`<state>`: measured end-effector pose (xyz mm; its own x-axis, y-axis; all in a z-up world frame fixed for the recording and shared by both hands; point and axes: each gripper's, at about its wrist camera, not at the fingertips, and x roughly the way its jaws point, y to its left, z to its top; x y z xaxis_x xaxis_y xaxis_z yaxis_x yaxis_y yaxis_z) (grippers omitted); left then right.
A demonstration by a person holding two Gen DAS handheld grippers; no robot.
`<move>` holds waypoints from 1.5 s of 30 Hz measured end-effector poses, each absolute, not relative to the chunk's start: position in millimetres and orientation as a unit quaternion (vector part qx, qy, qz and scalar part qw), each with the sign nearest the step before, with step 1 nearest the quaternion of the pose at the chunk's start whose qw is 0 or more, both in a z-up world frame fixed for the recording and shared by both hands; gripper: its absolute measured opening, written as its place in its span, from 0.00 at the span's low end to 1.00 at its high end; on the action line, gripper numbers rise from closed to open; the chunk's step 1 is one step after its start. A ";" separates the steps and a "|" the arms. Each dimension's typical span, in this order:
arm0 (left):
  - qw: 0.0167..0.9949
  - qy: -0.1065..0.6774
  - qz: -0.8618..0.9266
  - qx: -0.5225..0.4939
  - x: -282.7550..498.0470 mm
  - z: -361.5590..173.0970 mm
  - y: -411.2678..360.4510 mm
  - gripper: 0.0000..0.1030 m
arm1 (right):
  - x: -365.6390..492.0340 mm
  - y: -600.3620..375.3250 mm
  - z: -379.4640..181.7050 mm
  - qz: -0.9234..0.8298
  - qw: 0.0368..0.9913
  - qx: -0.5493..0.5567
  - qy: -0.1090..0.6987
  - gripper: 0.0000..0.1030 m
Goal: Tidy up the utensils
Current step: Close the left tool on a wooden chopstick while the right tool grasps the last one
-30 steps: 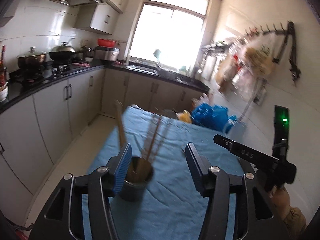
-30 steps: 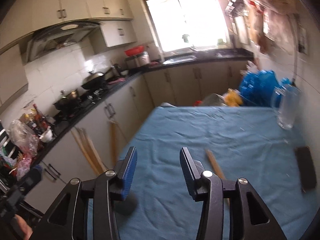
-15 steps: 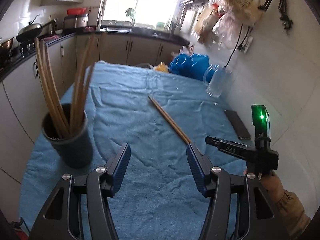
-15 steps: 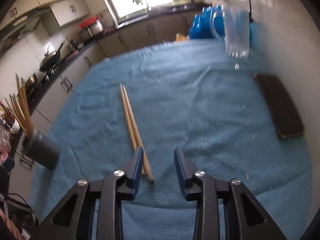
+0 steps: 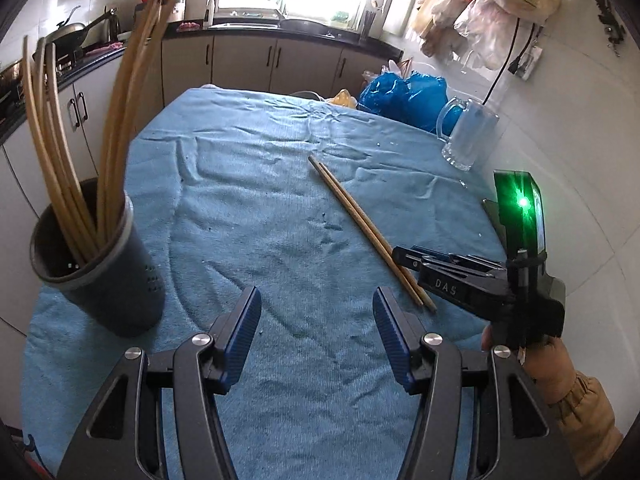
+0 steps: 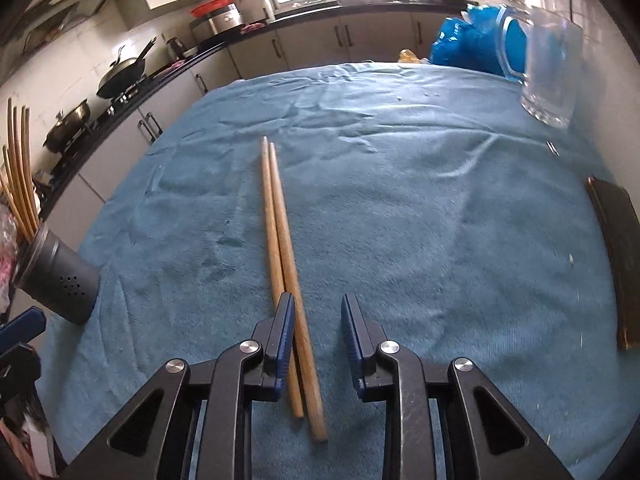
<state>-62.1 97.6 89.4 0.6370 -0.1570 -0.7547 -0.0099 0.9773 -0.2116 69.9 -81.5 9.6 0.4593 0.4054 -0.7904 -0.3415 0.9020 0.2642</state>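
Right tongs (image 6: 316, 308) have just been closing, still spread, straddling the near end of the chopstick pair (image 6: 280, 236) lying mid-frame on the blue-cloth bench (image 6: 440, 220), pads not pressing. Left tongs (image 5: 316, 320) spread, empty. Grey holder (image 5: 104, 280) with chopsticks at left of frame.

2 chopsticks (image 6: 280, 236) side by side mid-cloth (image 6: 420, 220); holder (image 5: 100, 276) with chopsticks at left edge; mug (image 5: 466, 136) far right.

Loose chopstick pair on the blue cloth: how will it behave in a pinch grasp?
The chopsticks look thin and rigid, so probably light. Two separate sticks may scissor or split apart. The textured towel likely limits rolling.
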 end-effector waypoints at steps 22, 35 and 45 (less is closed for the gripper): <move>0.870 0.488 -0.038 -0.057 49.9 39.5 22.8 0.55 | 54.9 -149.4 9.6 0.107 0.848 0.060 0.515 0.08; 0.841 0.537 -0.057 -0.021 46.2 24.1 10.1 0.06 | 32.9 -160.9 11.5 0.108 0.844 0.084 0.518 0.08; 0.777 0.607 -0.150 -0.066 -64.4 25.7 38.0 0.06 | -39.6 -175.1 17.8 0.116 0.826 0.051 0.550 0.08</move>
<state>-64.4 38.0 25.7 0.2172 -0.3124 -0.9248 0.1531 0.9466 -0.2838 -39.6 -175.1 17.8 0.3682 0.2472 -0.8963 -0.1354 0.9680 0.2113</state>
